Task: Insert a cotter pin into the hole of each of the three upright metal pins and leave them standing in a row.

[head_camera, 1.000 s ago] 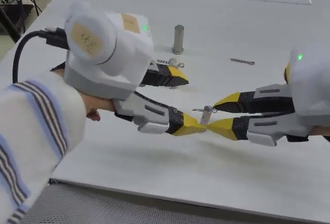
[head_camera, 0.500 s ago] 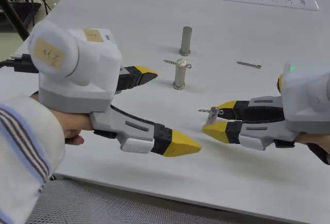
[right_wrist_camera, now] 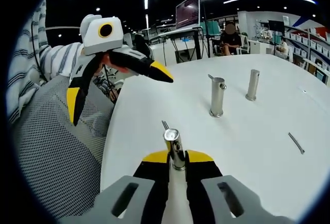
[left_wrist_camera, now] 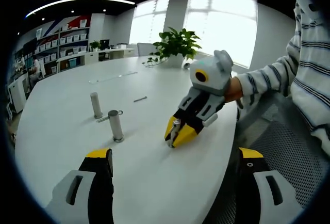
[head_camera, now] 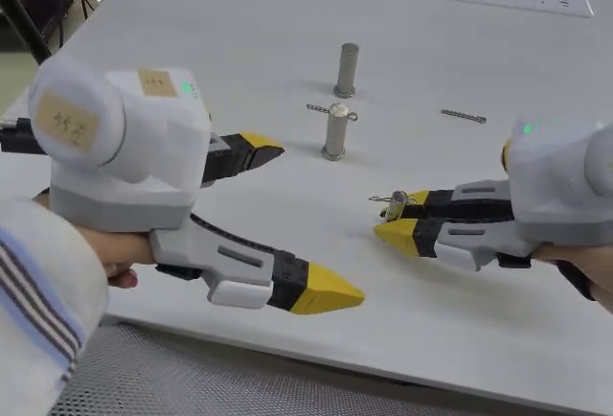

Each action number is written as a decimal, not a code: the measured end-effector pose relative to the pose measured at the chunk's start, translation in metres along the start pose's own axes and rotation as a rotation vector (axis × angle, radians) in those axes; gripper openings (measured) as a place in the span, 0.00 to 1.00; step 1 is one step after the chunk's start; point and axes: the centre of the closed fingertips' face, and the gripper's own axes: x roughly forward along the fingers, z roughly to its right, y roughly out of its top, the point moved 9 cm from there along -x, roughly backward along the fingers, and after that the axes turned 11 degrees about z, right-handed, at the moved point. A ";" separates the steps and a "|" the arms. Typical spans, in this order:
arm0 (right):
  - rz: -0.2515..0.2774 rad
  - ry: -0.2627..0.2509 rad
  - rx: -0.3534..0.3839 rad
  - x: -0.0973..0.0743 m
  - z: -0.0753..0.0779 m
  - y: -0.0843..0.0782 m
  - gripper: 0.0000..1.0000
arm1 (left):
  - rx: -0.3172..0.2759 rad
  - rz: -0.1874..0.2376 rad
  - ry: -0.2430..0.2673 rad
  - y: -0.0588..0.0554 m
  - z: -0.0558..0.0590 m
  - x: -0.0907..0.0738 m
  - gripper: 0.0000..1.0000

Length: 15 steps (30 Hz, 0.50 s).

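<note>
At the table [head_camera: 239, 13], right hand-held gripper [head_camera: 395, 217] grips a metal pin [right_wrist_camera: 172, 139], left one [head_camera: 318, 222] wide

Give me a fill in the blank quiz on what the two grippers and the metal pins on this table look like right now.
The ____ hand-held gripper is shut on a metal pin.
The jaws of the left hand-held gripper stand ____, holding nothing.
Besides the held one, ____ metal pins stand upright on the table.
The nearer standing pin has a cotter pin through it; the farther standing pin has ____.
Missing words: right, open, two, none.
</note>
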 end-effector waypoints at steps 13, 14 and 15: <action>0.031 -0.048 -0.122 0.000 0.005 0.012 0.04 | 0.000 -0.013 0.005 -0.001 0.000 0.000 0.99; 0.033 -0.059 -0.127 -0.001 0.008 0.014 0.04 | 0.000 -0.013 0.006 -0.001 -0.001 0.000 0.99; 0.036 -0.072 -0.133 -0.001 0.010 0.016 0.04 | 0.001 -0.013 0.008 -0.001 -0.001 0.000 0.99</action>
